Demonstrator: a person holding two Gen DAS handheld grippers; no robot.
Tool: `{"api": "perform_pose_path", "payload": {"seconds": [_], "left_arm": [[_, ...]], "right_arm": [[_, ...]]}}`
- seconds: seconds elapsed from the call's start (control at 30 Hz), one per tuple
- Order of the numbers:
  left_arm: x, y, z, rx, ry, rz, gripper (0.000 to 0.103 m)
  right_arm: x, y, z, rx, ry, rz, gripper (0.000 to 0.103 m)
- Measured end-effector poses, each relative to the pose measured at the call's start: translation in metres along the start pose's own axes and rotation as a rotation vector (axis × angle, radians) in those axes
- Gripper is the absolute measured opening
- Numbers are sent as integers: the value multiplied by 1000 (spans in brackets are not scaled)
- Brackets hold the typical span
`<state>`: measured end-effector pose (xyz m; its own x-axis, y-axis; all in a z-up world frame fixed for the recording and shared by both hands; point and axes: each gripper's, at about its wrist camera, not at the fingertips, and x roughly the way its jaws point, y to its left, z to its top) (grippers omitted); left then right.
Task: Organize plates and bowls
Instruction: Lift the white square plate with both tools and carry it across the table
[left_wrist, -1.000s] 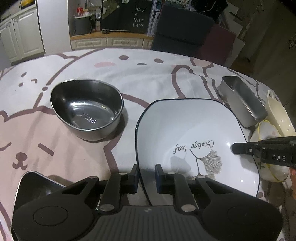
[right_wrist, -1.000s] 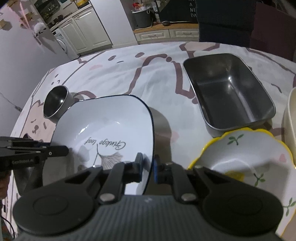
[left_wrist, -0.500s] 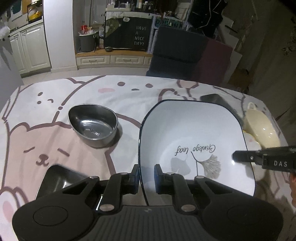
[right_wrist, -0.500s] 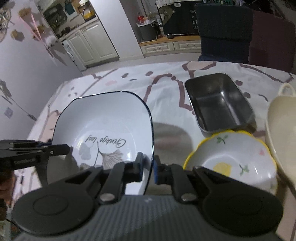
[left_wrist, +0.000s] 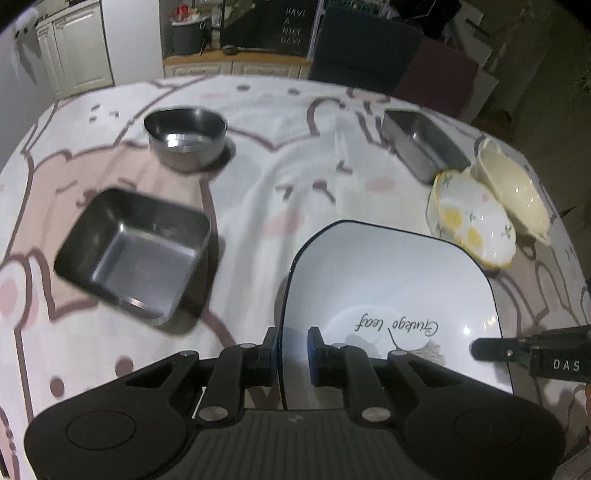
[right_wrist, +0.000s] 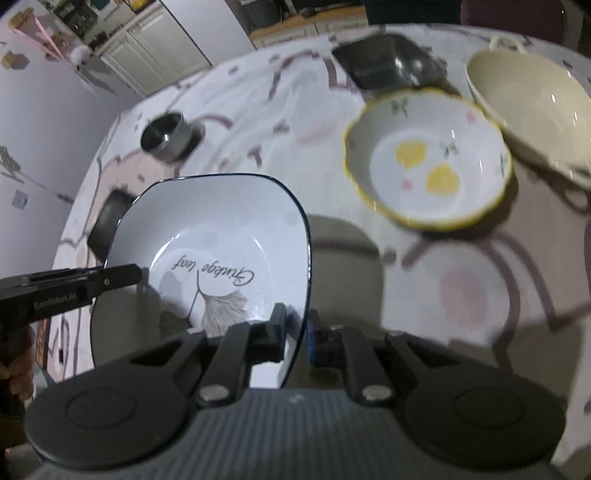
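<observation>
Plate (left_wrist: 391, 288): white, dark-rimmed, "Ginkgo leaf" print; held clear of the worktop (left_wrist: 280, 155), gripped at opposite edges.
Left claw (left_wrist: 291, 350): clamped on plate's left rim.
Right claw (right_wrist: 295, 332): clamped on plate's right rim.
Steel bowl (left_wrist: 184, 138): far left on worktop.
Square steel tray (left_wrist: 133, 251): near left.
Yellow-rimmed bowl (right_wrist: 428, 158): right of plate, beside cream dish (right_wrist: 532, 88).

Six dishes are showing in all: one white square plate (left_wrist: 399, 280) with a dark rim, one yellow-rimmed flowered bowl (left_wrist: 471, 218) and one cream handled bowl (left_wrist: 511, 188) sitting at the right. Three are steel: one round steel bowl (left_wrist: 184, 138) at the far left and two rectangular steel trays, one lying near left (left_wrist: 135, 251), one far right (left_wrist: 424, 146). Two hand-held grippers, left (left_wrist: 291, 350) and right (right_wrist: 295, 334), are appearing.
</observation>
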<state>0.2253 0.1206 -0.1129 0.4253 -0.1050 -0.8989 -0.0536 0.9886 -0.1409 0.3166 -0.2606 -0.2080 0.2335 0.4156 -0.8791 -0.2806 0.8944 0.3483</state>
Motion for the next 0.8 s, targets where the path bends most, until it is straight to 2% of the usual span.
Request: {"api": "perform_pose_path", "payload": {"seconds": [0.17,0.8], "left_arm": [[15,-1,-7,-31,27,2,17],[40,-2,2,-57,92,21,19]], "right_arm": [[12,-2,-18,15,51,-16,14],[33,-17,-5,86,86,-56,14]]}}
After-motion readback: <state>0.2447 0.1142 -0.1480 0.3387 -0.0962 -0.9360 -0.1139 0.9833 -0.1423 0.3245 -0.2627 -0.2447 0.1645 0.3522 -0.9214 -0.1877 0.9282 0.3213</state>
